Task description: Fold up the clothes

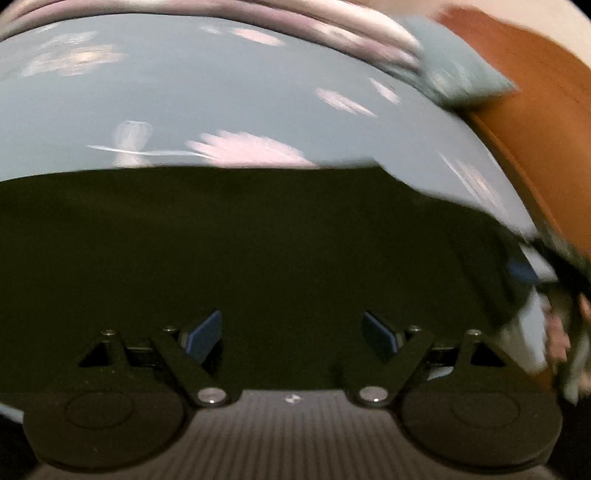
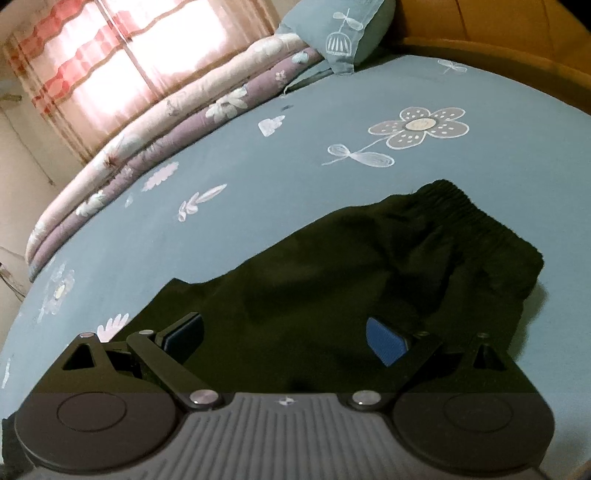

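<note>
Presently catalogued, with the bed sheet (image 2: 332, 122) as landmark:

Item 1. Dark shorts (image 2: 369, 280), the task's garment. They lie spread on the blue flowered bed sheet, near its front edge, well apart from the pillow. The gathered elastic waistband (image 2: 476, 218) is at the far right end; a leg hem points toward the left. Judged soft, light and limp, likely to sag and crease when lifted, not fragile, not slippery on cotton. Best hold: the waistband, which is thicker and firmer than the rest, or a hem corner, taken through both layers.

Item 2. Left gripper (image 1: 291, 332). Jaws stand wide apart with nothing between them, poised above the dark cloth. The view is blurred, so whether the pads touch the cloth cannot be told.

Item 3. Right gripper (image 2: 284, 338). Jaws wide apart, empty, over the near part of the shorts.

Item 4. Rolled quilt (image 2: 166, 129), purple and cream, along the far side of the bed sheet.

Item 5. Pillow (image 2: 343, 29), blue, at the far corner of the bed sheet, beside the quilt.

Item 6. Wooden headboard (image 2: 498, 37), at the right edge of the bed sheet.

Item 7. Curtain (image 2: 92, 66), red and white, beyond the quilt.
</note>
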The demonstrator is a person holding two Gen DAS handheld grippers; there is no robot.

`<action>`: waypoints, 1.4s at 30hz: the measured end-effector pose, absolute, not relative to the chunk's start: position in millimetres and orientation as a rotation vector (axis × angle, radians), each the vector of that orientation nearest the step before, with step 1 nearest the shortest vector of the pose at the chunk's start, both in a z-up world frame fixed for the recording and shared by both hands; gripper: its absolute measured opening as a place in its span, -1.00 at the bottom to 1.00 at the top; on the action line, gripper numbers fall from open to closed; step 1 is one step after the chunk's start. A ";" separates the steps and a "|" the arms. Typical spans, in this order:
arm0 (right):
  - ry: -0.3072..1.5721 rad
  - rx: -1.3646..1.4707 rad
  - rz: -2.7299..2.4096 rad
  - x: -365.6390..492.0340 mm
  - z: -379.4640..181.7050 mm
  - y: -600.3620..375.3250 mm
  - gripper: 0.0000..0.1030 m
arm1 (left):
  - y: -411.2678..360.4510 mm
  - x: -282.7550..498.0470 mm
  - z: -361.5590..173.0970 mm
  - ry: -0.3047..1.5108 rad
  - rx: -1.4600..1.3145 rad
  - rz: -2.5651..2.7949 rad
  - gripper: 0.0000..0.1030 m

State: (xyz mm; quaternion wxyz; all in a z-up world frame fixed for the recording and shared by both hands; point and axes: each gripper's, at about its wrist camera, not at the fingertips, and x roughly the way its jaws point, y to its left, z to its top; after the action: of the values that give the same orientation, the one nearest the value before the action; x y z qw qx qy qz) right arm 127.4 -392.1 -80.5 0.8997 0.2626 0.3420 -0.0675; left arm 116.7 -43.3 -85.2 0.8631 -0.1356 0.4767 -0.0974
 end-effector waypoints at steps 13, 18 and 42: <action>0.734 0.501 -0.106 141.1 -80.4 -373.9 0.88 | 51.0 103.1 -115.6 1.085 -0.417 0.075 0.62; 0.735 0.490 -0.094 140.9 -80.7 -370.7 0.89 | 43.9 103.3 -100.5 1.050 -0.404 0.093 0.62; 0.750 0.464 -0.093 142.1 -81.7 -368.4 0.89 | 35.3 147.2 -101.9 0.981 -0.461 0.042 0.62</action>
State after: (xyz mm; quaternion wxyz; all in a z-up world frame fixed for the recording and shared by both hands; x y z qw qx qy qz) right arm 142.1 -368.4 -81.7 0.9033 0.2243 0.3629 -0.0450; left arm 147.2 35.3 -101.9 0.8566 -0.2192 0.4667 0.0199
